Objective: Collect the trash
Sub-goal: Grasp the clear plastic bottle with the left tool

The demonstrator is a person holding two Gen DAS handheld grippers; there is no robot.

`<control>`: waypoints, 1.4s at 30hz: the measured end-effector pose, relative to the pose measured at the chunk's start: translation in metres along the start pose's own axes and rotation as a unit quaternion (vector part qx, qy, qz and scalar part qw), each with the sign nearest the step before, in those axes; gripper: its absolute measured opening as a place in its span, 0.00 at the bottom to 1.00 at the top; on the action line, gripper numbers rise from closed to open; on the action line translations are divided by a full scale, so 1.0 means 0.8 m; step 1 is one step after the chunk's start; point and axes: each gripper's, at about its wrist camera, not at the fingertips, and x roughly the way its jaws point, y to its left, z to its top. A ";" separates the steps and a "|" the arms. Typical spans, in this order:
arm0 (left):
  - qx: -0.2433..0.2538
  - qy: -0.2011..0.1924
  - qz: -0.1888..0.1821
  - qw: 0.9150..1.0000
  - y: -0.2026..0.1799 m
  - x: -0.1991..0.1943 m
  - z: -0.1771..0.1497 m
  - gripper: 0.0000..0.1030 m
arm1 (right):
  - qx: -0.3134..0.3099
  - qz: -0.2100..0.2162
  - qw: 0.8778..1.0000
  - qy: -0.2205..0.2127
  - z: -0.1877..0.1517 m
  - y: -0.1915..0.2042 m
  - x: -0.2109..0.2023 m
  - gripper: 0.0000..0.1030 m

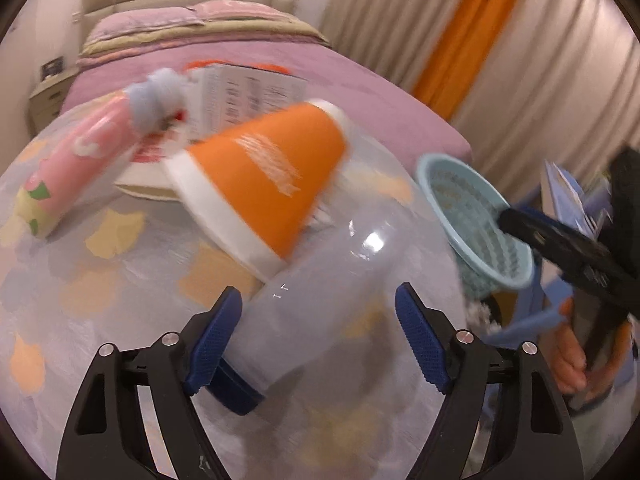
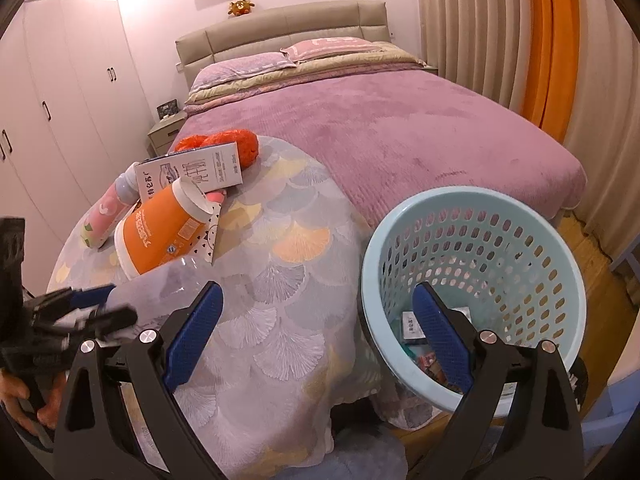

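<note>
A clear plastic bottle (image 1: pixel 320 300) lies on the cloth-covered table (image 1: pixel 100 280) between the fingers of my left gripper (image 1: pixel 320 336), which is open around it; its blue cap sits by the left finger. Beyond it lie an orange-and-white tub (image 1: pixel 264 184), a pink bottle (image 1: pixel 76 168) and a white carton (image 1: pixel 240 100). My right gripper (image 2: pixel 316 336) is open and empty, hovering over the rim of the light blue basket (image 2: pixel 472 280), which holds a few small wrappers. In the right wrist view I see the clear bottle (image 2: pixel 160 284), tub (image 2: pixel 160 228) and carton (image 2: pixel 188 172).
An orange crumpled bag (image 2: pixel 236 144) lies at the table's far edge. A bed with a purple cover (image 2: pixel 400 120) stands behind the table. Curtains hang at right, wardrobes at left. The basket (image 1: pixel 476 216) stands right of the table.
</note>
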 end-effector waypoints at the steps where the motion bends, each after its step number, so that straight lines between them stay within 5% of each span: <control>1: 0.014 0.010 -0.006 1.000 -0.010 0.001 -0.003 0.75 | 0.001 0.001 1.000 0.001 -0.001 -0.001 0.001 0.89; 6: 0.067 0.034 0.028 0.997 -0.044 0.021 -0.006 0.75 | 0.004 0.006 1.000 0.006 -0.005 -0.001 0.005 0.89; 9: 0.058 0.042 0.025 0.997 -0.046 0.038 -0.004 0.74 | 0.005 0.005 1.000 0.008 -0.006 -0.003 0.005 0.89; 19: 0.017 0.030 0.033 0.999 -0.038 0.064 0.002 0.49 | -0.001 0.002 1.000 0.004 -0.008 -0.006 0.002 0.88; 29: -0.032 -0.041 0.014 0.999 -0.002 -0.022 -0.027 0.49 | -0.020 0.032 0.999 -0.012 0.014 0.027 0.005 0.89; 37: -0.076 -0.080 0.056 0.992 0.046 -0.072 -0.037 0.49 | -0.038 0.116 0.993 0.000 0.057 0.089 0.060 0.85; 42: -0.099 -0.089 0.073 0.988 0.075 -0.081 -0.036 0.49 | -0.024 0.120 0.992 0.013 0.081 0.109 0.094 0.83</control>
